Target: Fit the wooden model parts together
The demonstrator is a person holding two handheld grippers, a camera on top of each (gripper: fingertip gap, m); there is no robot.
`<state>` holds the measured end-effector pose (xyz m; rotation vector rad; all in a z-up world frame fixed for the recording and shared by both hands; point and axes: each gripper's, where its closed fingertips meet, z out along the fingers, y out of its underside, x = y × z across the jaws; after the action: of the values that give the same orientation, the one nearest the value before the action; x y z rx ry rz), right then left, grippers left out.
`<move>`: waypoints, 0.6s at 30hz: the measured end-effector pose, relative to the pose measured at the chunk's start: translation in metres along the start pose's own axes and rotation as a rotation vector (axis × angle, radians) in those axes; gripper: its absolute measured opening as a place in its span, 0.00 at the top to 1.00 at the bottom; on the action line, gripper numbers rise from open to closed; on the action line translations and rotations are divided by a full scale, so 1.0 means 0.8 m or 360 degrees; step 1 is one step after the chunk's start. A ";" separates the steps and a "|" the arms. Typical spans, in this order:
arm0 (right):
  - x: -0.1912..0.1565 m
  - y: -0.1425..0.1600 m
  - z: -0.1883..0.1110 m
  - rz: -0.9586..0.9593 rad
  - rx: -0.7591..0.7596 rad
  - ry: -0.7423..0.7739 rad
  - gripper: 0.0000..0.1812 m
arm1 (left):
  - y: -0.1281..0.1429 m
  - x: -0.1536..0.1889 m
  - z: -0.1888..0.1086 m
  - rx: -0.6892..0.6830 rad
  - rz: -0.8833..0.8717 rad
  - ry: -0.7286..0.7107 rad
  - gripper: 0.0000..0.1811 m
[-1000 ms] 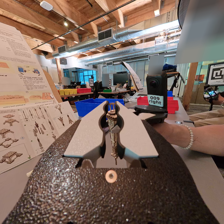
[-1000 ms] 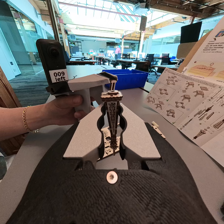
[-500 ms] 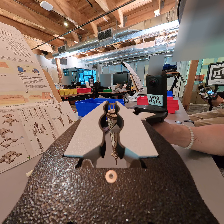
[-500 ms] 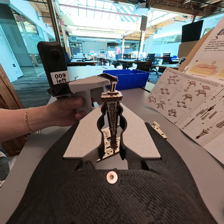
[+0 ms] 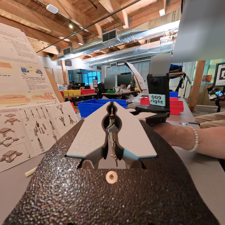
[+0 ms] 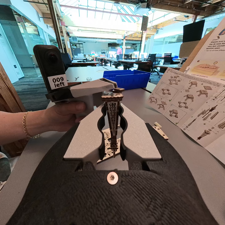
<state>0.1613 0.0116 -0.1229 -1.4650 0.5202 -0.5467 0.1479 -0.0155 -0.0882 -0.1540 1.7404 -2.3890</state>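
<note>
right wrist view | right tool (image 6: 112, 109) clamped on tapered wooden tower (image 6: 112, 116), steadied upside down | left tool (image 6: 115, 85) pinching small wooden piece (image 6: 118, 89), seating it on base

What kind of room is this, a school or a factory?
Probably a big open office or workshop: rows of desks with office chairs, bare metal air ducts under wooden ceiling beams, and coloured parts bins on tables.

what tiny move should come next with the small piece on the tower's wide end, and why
Probably press the left gripper a little further toward the tapered wooden lattice tower clamped in the right gripper: the small flat wooden piece lies tilted on the tower's wide end, seemingly not seated.
</note>
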 end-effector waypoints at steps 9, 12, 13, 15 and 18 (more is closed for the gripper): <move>-0.017 -0.010 -0.004 0.0083 0.0113 -0.0217 0.91 | -0.043 -0.016 -0.015 -0.0010 -0.0041 0.0101 0.96; -0.033 -0.012 -0.007 0.0097 0.0125 -0.0383 0.91 | -0.043 -0.027 -0.016 -0.0326 -0.0015 0.0216 0.93; -0.038 -0.012 -0.008 0.0075 0.0126 -0.0425 0.91 | -0.040 -0.024 -0.018 -0.0467 -0.0033 0.0326 0.93; -0.050 -0.011 -0.010 0.0031 0.0114 -0.0508 0.91 | -0.032 -0.015 -0.023 -0.0767 -0.0120 0.0543 0.93; -0.066 -0.009 -0.010 -0.0016 0.0108 -0.0600 0.91 | -0.024 -0.004 -0.037 -0.1151 -0.0145 0.0820 0.93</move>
<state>0.1153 0.0383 -0.1162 -1.4620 0.1952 -0.2822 0.1439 0.0182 -0.0792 0.3260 2.8215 -1.8272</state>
